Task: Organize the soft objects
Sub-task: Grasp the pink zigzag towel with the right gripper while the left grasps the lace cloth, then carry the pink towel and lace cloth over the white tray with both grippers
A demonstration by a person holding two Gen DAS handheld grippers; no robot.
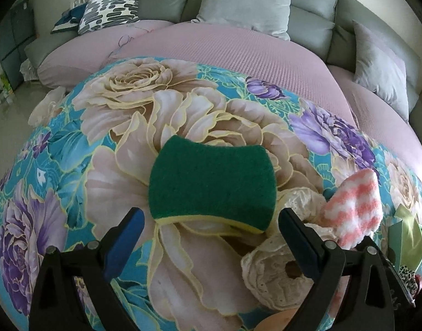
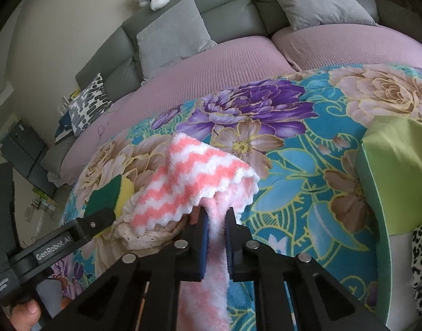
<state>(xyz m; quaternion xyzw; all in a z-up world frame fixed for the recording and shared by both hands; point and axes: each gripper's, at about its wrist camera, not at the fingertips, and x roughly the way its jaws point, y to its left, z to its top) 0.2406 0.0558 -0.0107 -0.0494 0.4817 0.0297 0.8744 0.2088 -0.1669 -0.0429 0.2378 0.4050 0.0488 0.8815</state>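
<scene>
Floral turquoise bedspread (image 1: 73,143) lies under us; our left gripper (image 1: 211,220) spreads open around the green-and-yellow scouring sponge (image 1: 211,182), our right gripper (image 2: 216,215) pinches the pink-and-white zigzag fleece cloth (image 2: 200,176).

Both grippers same build: matte black plastic frames, triangular cut-outs in the linkage arms, round silver pivot screws at the joints. Left gripper (image 1: 211,218) has blue pads (image 1: 300,244) on the inner finger faces. Right gripper (image 2: 217,224) has the same dark blue pads (image 2: 204,244), finely ribbed along the edge. Left unit's side, seen from the right wrist, carries white "GenRobot.AI" lettering plus a small white label, unreadable. Bare thumb (image 2: 24,314) with a short nail on its handle.
</scene>
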